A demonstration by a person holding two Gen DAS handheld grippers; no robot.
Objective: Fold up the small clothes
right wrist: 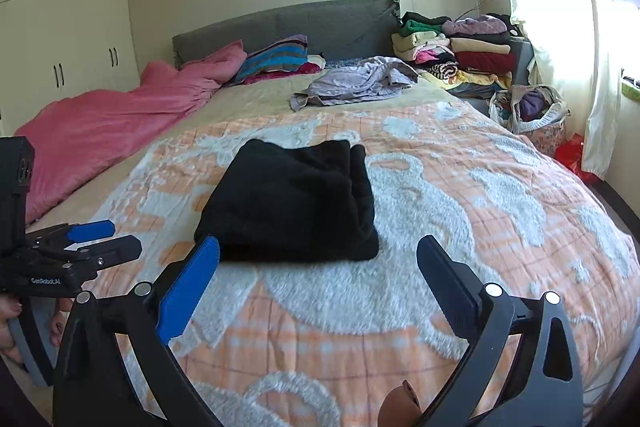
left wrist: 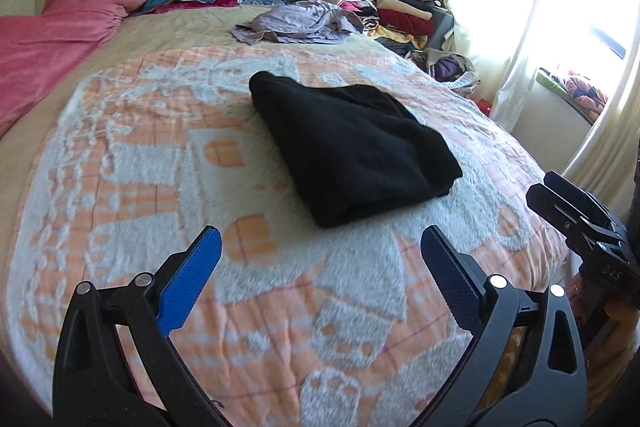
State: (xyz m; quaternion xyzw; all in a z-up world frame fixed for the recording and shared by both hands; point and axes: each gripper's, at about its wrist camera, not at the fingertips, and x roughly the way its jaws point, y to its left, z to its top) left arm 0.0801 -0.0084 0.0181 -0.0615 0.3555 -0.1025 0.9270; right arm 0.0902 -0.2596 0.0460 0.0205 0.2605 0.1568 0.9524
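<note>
A black garment (left wrist: 352,147) lies folded into a thick rectangle on the orange-and-white blanket (left wrist: 160,155) in the middle of the bed. My left gripper (left wrist: 320,233) hovers just short of its near edge, open, with nothing between the blue pads. The right gripper (left wrist: 542,187) shows at the right edge of this view. In the right wrist view the same black garment (right wrist: 292,203) lies straight ahead. My right gripper (right wrist: 318,243) is open and empty in front of it. The left gripper (right wrist: 120,237) hangs at the far left, off the garment.
A crumpled lilac garment (right wrist: 360,83) lies further up the bed. A pink blanket (right wrist: 112,131) covers the left side. Stacks of folded clothes (right wrist: 460,55) and a bag of clothes (right wrist: 528,107) sit at the right by the curtain (right wrist: 560,27). Wardrobe doors (right wrist: 72,43) stand at the left.
</note>
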